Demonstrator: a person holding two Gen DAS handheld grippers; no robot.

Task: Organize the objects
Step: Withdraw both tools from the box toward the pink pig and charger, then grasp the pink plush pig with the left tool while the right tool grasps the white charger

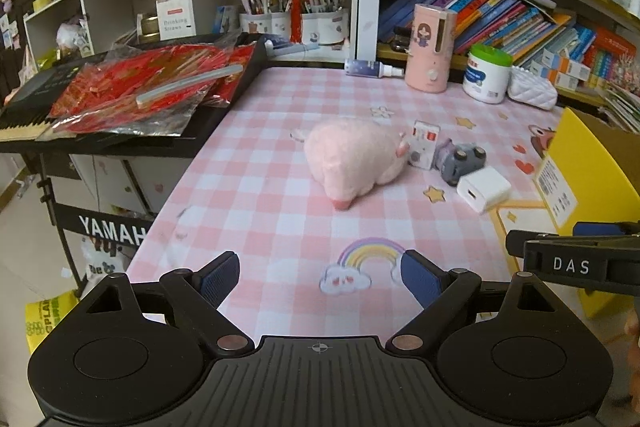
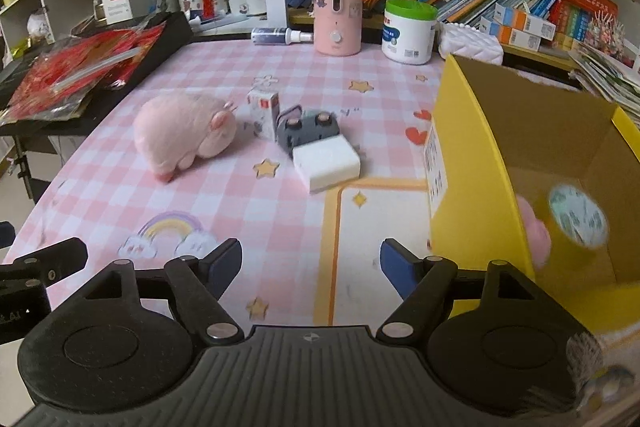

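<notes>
Box (image 2: 480,163) interior: blurred pink item (image 2: 538,241), round lid (image 2: 578,217) (label unreadable).

I see a pink plush (image 1: 356,159) lying on its side on the checked cloth. Just beside it stands a small white carton (image 2: 263,113), touching a grey toy car (image 2: 306,131) tipped on its side. A white charger (image 2: 326,163) lies flat against the car. A yellow box (image 2: 476,163) stands open nearby, with a pink item (image 2: 536,239) and a round tin (image 2: 578,217) inside.

One pink plush toy (image 2: 182,133), one small carton (image 2: 264,113), one grey toy car (image 2: 306,131), one white charger (image 2: 326,163), one yellow box (image 2: 472,163)
</notes>
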